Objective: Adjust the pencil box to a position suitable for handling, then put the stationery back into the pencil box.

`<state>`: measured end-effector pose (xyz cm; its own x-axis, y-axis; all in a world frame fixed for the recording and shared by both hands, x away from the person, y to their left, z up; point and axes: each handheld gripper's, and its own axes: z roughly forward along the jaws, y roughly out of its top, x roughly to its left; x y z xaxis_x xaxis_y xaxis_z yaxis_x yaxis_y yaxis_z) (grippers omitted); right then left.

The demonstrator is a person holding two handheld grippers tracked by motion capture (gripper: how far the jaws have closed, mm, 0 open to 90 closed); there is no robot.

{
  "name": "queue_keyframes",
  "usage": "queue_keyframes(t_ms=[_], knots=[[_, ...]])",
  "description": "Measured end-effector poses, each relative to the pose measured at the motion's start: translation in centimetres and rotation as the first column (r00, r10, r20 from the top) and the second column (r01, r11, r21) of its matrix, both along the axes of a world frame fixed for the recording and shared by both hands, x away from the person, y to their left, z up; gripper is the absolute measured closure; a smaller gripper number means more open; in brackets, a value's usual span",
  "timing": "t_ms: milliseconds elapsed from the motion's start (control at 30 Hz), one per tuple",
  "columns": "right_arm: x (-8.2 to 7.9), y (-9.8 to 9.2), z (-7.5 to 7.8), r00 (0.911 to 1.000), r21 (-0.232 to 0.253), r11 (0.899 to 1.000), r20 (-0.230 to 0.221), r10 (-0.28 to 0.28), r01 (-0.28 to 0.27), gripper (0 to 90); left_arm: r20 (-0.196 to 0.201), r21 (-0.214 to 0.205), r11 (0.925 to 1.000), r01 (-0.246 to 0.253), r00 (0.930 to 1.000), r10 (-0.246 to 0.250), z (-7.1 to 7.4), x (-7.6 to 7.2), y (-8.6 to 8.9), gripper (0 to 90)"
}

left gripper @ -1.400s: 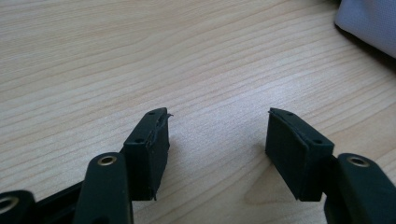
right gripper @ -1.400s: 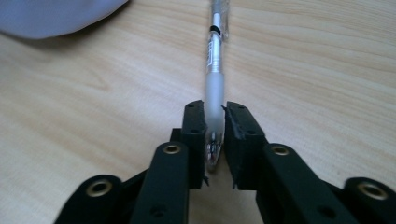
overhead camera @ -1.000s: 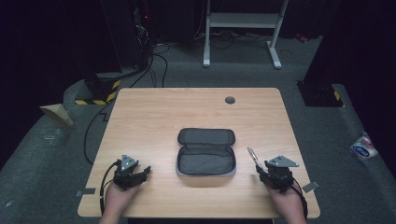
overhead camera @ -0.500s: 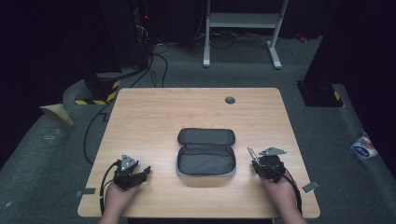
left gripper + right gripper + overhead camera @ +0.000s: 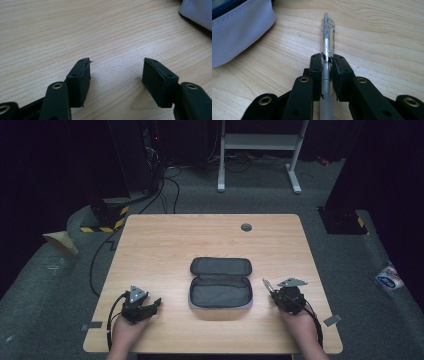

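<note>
A grey fabric pencil case [image 5: 220, 290] lies unzipped at the middle of the wooden table [image 5: 210, 240]; its lid is folded back and its inside looks empty. A clear-and-grey pen [image 5: 327, 37] lies on the wood just right of the case [image 5: 239, 27]. My right gripper [image 5: 327, 58] has just been closing and is now shut on the pen's barrel, the tip sticking out ahead; from above, the pen [image 5: 266, 285] points away from my right gripper [image 5: 274, 292]. My left gripper [image 5: 116, 66] rests open over bare wood, left of the case [image 5: 197, 12], with nothing between its jaws.
A round cable hole [image 5: 246, 227] sits near the table's far edge. Beyond the table are floor cables [image 5: 165, 180], a white frame [image 5: 260, 150] and a yellow-black striped strip [image 5: 102, 227]. A packet [image 5: 389, 277] lies on the floor at the right.
My right hand slid left toward the case and onto the pen, and its jaws closed on the barrel. The left hand kept still.
</note>
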<state>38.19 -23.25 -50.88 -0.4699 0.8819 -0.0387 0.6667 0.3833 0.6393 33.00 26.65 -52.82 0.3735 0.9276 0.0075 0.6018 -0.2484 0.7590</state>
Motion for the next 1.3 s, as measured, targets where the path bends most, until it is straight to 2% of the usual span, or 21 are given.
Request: queue_keyframes(t_ms=[200,367,467,633,933,1300], knots=[[-0.2,0.0,-0.1,0.9997,-0.012,1.000,0.020,0.017,-0.016,78.1,0.002,0.000,1.0000,-0.002,1.0000,0.002,0.0,0.0,0.0,39.6],[-0.2,0.0,0.0,0.9995,-0.020,1.000,0.019,0.024,-0.024,78.5,0.002,0.000,1.0000,-0.001,1.0000,0.001,0.0,0.0,0.0,39.6],[-0.3,-0.1,0.6,0.9990,0.000,1.000,0.037,0.023,-0.023,78.5,0.001,-0.001,1.0000,-0.001,1.0000,0.001,0.0,0.0,0.0,39.6],[-0.5,0.1,1.4,0.9971,-0.014,0.999,0.061,0.046,-0.045,78.5,0.002,0.000,1.0000,-0.002,1.0000,0.002,0.0,0.0,0.0,39.6],[-0.5,0.3,2.0,0.9948,-0.014,0.998,0.083,0.058,-0.057,78.4,0.001,0.000,1.0000,0.000,1.0000,0.000,0.0,0.1,-0.1,39.3],[-0.2,1.1,4.2,0.9874,-0.012,0.995,0.125,0.096,-0.095,78.4,-0.001,-0.003,1.0000,0.000,1.0000,0.000,0.0,0.0,-0.1,38.8]])
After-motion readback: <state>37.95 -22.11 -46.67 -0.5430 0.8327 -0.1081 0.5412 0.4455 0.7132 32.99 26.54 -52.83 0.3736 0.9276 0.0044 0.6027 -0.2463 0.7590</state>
